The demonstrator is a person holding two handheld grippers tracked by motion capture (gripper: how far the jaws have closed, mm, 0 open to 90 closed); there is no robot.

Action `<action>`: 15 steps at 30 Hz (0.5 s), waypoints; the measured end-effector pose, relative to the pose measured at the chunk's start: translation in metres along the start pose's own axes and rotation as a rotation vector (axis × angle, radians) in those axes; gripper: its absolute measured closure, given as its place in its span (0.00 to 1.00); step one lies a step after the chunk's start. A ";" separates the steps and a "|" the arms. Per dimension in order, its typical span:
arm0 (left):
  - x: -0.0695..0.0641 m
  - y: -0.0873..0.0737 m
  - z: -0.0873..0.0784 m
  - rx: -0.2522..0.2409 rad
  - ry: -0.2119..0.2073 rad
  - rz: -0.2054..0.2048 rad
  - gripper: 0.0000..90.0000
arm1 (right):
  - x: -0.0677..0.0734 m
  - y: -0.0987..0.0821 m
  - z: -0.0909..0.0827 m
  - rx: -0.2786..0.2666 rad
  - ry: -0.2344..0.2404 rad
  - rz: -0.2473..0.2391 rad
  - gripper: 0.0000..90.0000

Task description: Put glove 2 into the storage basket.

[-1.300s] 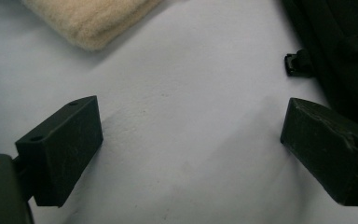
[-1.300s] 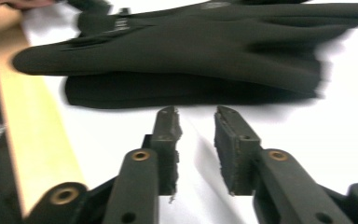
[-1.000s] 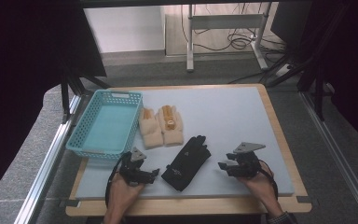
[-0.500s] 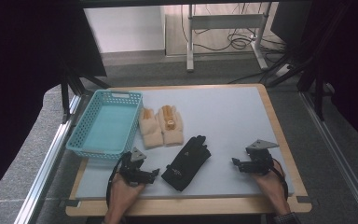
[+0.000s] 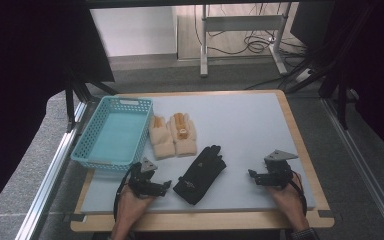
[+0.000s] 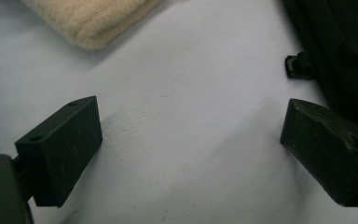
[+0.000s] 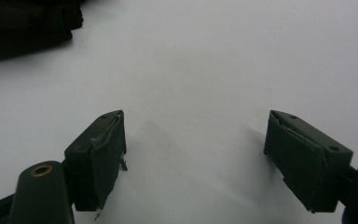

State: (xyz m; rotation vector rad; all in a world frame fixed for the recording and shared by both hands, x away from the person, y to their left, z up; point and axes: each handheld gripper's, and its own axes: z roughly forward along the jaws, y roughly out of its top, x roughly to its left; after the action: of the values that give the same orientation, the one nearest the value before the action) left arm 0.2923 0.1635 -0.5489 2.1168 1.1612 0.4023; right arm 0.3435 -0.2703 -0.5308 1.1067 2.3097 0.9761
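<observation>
While your hands rest at the near edge of the table [image 5: 240,120], nothing is held in either gripper. Farthest left sits the blue basket [image 5: 111,136], its far rim toward the back of the board. Just beside its right wall lie the cream gloves [image 5: 173,135], two of them side by side, one bearing an orange-brown strip. Your left gripper [image 5: 166,185] sits in front of the basket, low over the grey surface; its own view shows the jaws wide apart with bare table between them, a corner of a cream glove [image 6: 91,21] ahead on one side and the black glove [image 6: 340,56] close by the other pad. That black glove [image 5: 201,173] lies flat between your two grippers, fingers pointing away from you, nearer your left one. Your right gripper [image 5: 253,176] stands well apart from the glove; its jaws have just been opening and now stand wide, only bare table between them.
</observation>
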 end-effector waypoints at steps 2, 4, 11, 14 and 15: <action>-0.001 0.002 -0.001 0.006 -0.011 0.005 0.08 | 0.000 0.000 0.000 0.000 0.000 0.000 0.22; -0.002 0.006 -0.002 -0.003 -0.029 0.001 0.08 | 0.000 0.000 0.000 0.000 0.000 0.000 0.22; -0.013 0.028 -0.011 -0.037 -0.106 -0.010 0.08 | 0.000 0.000 0.000 0.000 -0.001 0.000 0.22; -0.023 0.039 -0.011 -0.033 -0.136 0.006 0.07 | 0.000 0.000 0.000 0.000 -0.001 0.000 0.22; -0.027 0.042 -0.010 -0.030 -0.144 0.009 0.06 | 0.000 0.000 0.000 0.000 -0.002 0.000 0.22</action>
State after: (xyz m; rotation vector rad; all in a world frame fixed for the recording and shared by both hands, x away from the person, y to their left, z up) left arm 0.2978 0.1297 -0.5107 2.0895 1.0572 0.2651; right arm 0.3433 -0.2703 -0.5308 1.1074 2.3084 0.9750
